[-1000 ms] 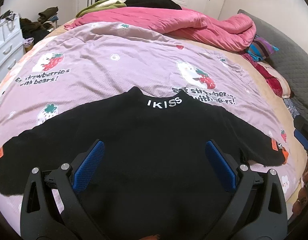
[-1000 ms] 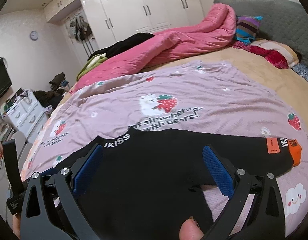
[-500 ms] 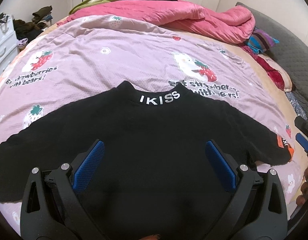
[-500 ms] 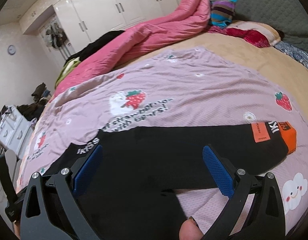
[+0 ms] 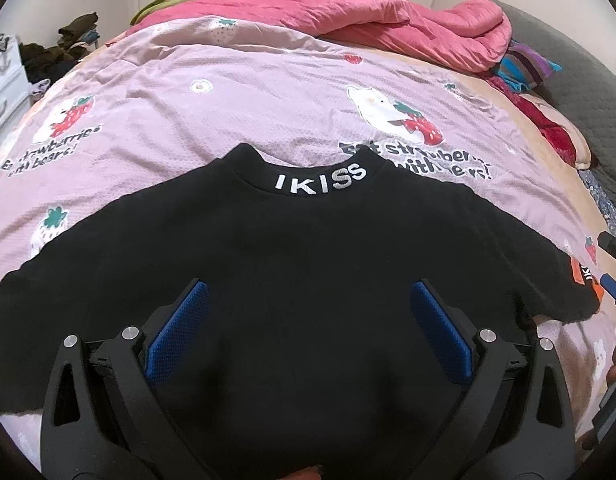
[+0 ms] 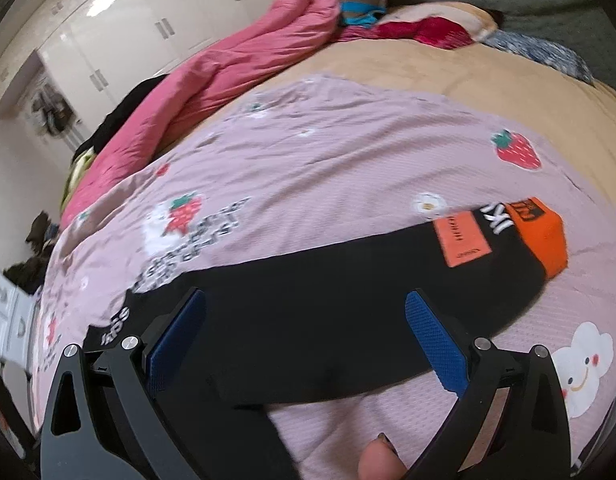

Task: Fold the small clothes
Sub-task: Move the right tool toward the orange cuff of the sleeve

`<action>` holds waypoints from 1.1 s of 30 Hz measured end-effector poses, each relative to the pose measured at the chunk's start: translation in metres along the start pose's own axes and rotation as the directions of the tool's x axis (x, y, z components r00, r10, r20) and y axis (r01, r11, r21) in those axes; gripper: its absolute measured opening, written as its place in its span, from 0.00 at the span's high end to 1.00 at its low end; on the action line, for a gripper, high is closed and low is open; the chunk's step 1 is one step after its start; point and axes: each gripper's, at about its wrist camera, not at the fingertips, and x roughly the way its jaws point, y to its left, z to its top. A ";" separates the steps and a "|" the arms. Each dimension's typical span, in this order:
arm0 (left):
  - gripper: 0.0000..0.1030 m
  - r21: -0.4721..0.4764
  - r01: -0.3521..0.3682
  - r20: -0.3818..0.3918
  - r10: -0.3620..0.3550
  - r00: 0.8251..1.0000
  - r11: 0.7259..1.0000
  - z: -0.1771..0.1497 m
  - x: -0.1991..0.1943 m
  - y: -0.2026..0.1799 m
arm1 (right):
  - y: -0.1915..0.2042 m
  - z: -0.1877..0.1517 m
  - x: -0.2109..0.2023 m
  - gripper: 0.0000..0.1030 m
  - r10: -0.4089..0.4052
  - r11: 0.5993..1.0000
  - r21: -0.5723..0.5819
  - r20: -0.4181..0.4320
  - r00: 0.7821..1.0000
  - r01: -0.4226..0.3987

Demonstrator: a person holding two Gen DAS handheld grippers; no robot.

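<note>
A small black sweater with "IKISS" on its collar lies flat, sleeves spread, on a lilac strawberry blanket. My left gripper is open and empty, hovering over the sweater's chest. My right gripper is open and empty over the right sleeve, whose orange cuff lies to the right. The right gripper's blue tip shows at the left wrist view's right edge.
A pink duvet is heaped across the far side of the bed. Striped and red pillows lie at the far right by a grey headboard. White wardrobes and a drawer unit stand beyond.
Both grippers have moved lower and closer to the sweater. The right one has swung toward the right sleeve and tilted, so the cuff now looks larger. Both stay open.
</note>
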 end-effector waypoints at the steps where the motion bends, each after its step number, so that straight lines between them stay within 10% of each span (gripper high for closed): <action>1: 0.08 0.005 0.003 -0.004 -0.003 1.000 1.000 -0.001 0.003 -0.001 | -0.004 0.001 0.001 0.04 -0.005 1.000 0.010 0.000 1.000 0.005; 15: 0.08 0.081 0.083 -0.089 -0.076 0.993 0.993 -0.018 0.033 -0.021 | -0.085 0.002 0.018 0.04 -0.186 0.949 0.258 -0.011 0.983 0.182; 33: 0.08 0.046 0.069 -0.086 -0.065 0.994 0.997 -0.015 0.039 -0.003 | -0.120 -0.007 0.023 0.04 -0.165 0.899 0.408 -0.014 0.986 0.156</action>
